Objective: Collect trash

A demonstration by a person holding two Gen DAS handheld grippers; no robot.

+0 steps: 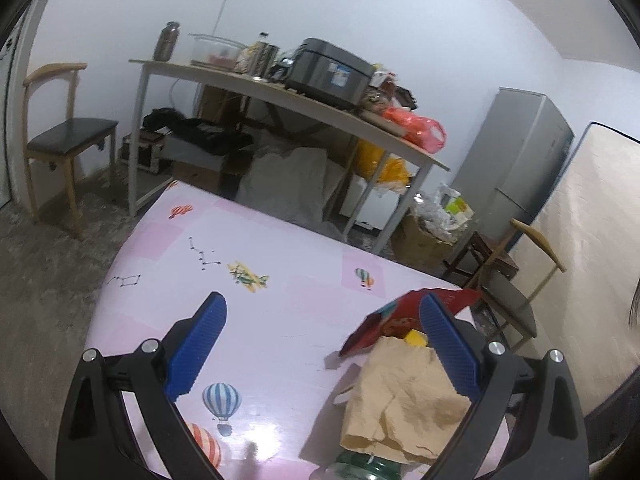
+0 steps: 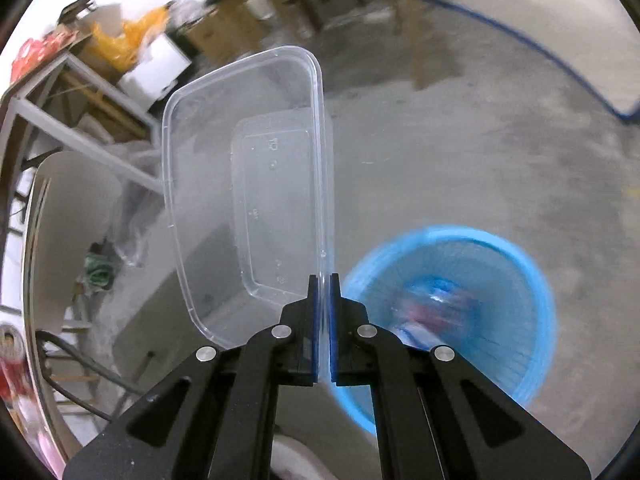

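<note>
One clear plastic container (image 2: 244, 184) hangs clamped by its rim in the right gripper (image 2: 323, 280) beside the blue basket (image 2: 532, 280) on the floor, so centre it over the basket's rim before parting the jaws.

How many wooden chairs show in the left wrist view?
2. One chair with a dark seat stands by the wall at far left; the other chair is at right, past the pink table. Clutter may hide more.
</note>
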